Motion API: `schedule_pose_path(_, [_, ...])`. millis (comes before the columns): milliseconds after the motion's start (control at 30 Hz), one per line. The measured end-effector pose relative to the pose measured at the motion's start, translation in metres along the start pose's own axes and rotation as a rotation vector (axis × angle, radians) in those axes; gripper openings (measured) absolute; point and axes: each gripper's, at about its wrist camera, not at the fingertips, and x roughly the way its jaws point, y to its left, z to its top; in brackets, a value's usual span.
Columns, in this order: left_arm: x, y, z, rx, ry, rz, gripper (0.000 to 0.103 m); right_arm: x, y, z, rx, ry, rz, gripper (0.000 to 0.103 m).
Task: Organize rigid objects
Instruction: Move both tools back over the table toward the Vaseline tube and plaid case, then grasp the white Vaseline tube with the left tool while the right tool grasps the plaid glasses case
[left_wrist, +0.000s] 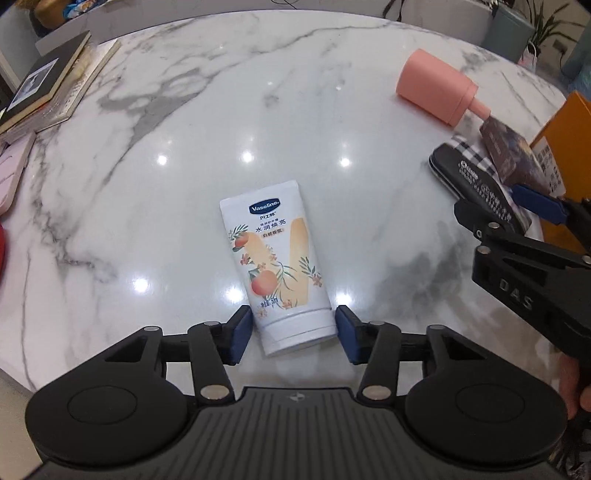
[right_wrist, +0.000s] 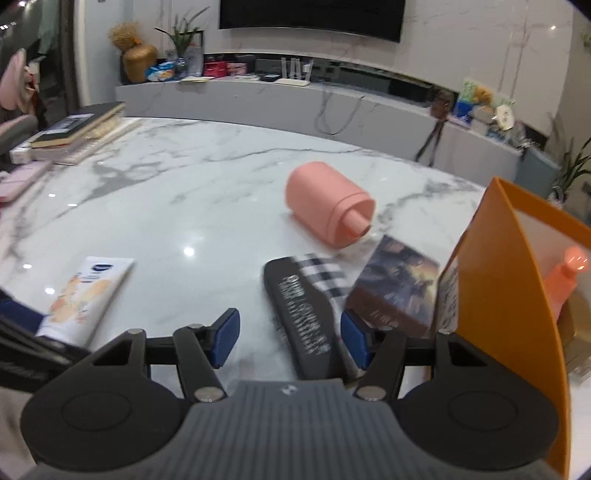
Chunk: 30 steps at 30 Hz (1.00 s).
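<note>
A white Vaseline tube (left_wrist: 277, 269) lies flat on the marble table (left_wrist: 184, 129), cap end toward me. My left gripper (left_wrist: 291, 334) is open, its blue pads on either side of the cap end, not clearly pressing it. The tube also shows in the right wrist view (right_wrist: 81, 291). My right gripper (right_wrist: 288, 338) is open around a black case with white print (right_wrist: 303, 317) that lies on a checked cloth (right_wrist: 321, 273). A pink pump bottle (right_wrist: 328, 206) lies on its side beyond. A dark picture box (right_wrist: 395, 288) leans beside an orange box (right_wrist: 506, 280).
Stacked books (left_wrist: 51, 85) sit at the table's far left, with a pink flat item (left_wrist: 11, 166) nearer. An orange bottle (right_wrist: 565, 273) stands inside the orange box. A low cabinet with clutter (right_wrist: 295, 88) runs behind the table.
</note>
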Motion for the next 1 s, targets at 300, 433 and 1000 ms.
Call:
schedule_pose_path(300, [0.001,-0.014,0.001,0.073,-0.044,-0.021,0.056,0.005,0.001,-0.002,0.001,0.023,-0.046,0.065])
schedule_pose_path(433, [0.001,-0.010,0.002,0.044,-0.038,-0.013,0.053,-0.005,0.007,-0.005,-0.017,0.025,-0.027,0.055])
schedule_pose_path(1000, [0.003,-0.011,0.010,0.024,-0.075,0.040,0.052,0.002,0.001,-0.002,0.158,0.008,0.040,0.078])
